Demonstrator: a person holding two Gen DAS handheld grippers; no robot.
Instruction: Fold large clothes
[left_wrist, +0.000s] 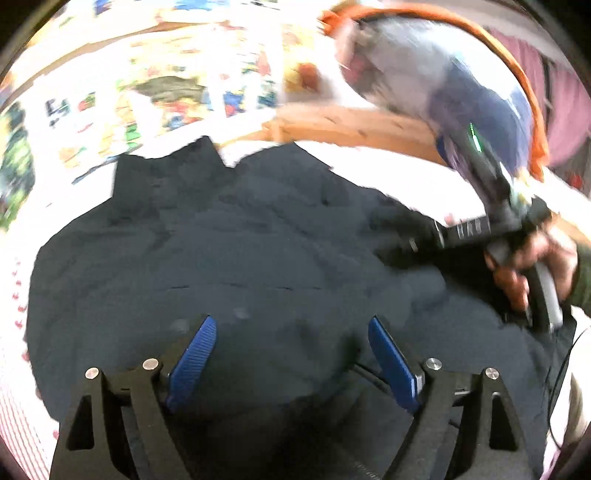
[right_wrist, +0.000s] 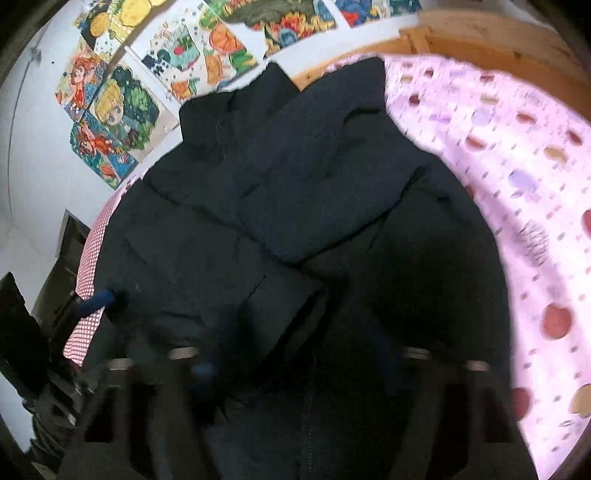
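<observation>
On the bed (right_wrist: 517, 155), dark padded jacket (left_wrist: 240, 240) half-folded. Left gripper (left_wrist: 291, 354) jaws apart, empty; right gripper (left_wrist: 402, 240) blurred, state unclear. Grip hem evenly, fold flat.

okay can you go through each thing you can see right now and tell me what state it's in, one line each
Dark jacket: spread on the bed, partly folded, one sleeve laid across the body.
Left hand-held gripper: open, blue pads apart above the jacket, nothing between them.
Right hand-held gripper: tip down on the jacket; blurred, so open or shut is unclear.
Pink bedsheet: flat under the jacket.
Posters: stuck on the wall.
</observation>
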